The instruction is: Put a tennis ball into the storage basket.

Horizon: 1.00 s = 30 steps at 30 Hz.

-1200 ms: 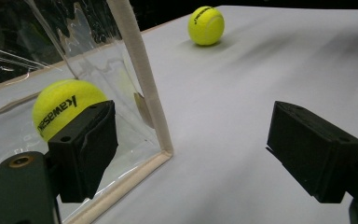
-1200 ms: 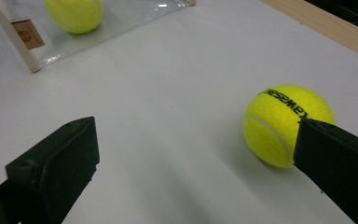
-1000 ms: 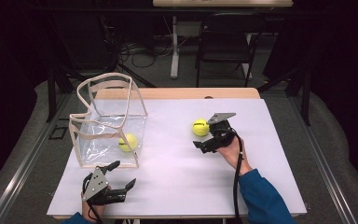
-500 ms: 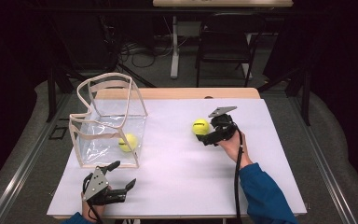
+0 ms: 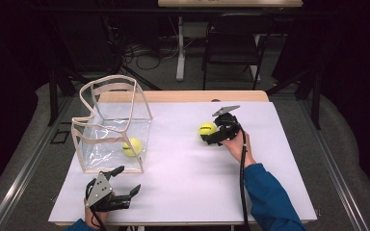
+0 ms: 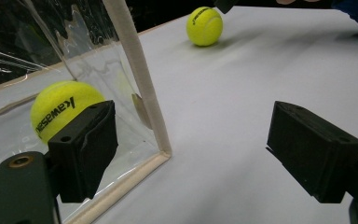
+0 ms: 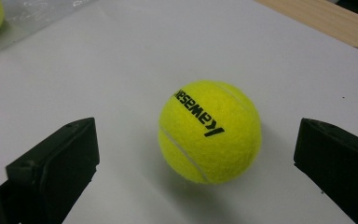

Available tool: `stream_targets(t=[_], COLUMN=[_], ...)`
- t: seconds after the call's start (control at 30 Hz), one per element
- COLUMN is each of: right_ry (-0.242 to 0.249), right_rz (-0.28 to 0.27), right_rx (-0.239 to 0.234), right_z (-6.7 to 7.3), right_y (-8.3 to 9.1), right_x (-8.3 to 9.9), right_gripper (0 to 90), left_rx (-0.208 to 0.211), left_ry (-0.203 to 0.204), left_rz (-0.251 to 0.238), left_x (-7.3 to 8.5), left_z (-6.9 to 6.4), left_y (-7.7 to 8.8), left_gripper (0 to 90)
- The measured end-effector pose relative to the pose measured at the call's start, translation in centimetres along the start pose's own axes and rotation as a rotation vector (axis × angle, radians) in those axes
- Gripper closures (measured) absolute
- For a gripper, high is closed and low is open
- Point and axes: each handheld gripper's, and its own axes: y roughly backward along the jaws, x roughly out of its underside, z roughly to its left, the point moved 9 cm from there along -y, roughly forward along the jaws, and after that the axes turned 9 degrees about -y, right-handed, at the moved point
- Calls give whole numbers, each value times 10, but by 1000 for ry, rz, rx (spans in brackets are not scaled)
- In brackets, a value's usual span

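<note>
Now lining up the grasp: right gripper wide open, empty, straddling tennis ball at frame centre on white counter. Next: advance, close squarely on ball.

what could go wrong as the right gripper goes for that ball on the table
The right gripper is open, its jaws wide on either side of the free tennis ball without touching it. If one jaw meets the ball first, it could roll off across the smooth white table. The clear bag has soft, sagging walls, so a drop might catch its rim.
</note>
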Motion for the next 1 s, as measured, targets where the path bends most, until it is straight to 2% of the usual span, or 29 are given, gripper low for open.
stream_targets(t=[0.1, 0.17, 0.3, 0.43, 0.63, 1.0], right_ry=[0, -1, -9, -17, -25, -36], right_rz=[15, 3, 1, 21, 14, 24], right_rx=[5, 8, 15, 15, 18, 29], right_z=[-1, -2, -5, -7, -7, -10], right_y=[-9, -12, -16, -23, -27, -34], right_x=[2, 1, 1, 4, 4, 7], right_gripper=[0, 0, 0, 0, 2, 96], left_rx=[1, 0, 2, 5, 3, 5], left_ry=[1, 1, 0, 0, -1, 0], left_rz=[1, 0, 1, 3, 0, 0], left_x=[0, 0, 0, 0, 0, 0], left_z=[0, 0, 0, 0, 0, -1], left_y=[0, 0, 0, 0, 0, 0], left_gripper=[161, 161, 161, 161, 161, 161])
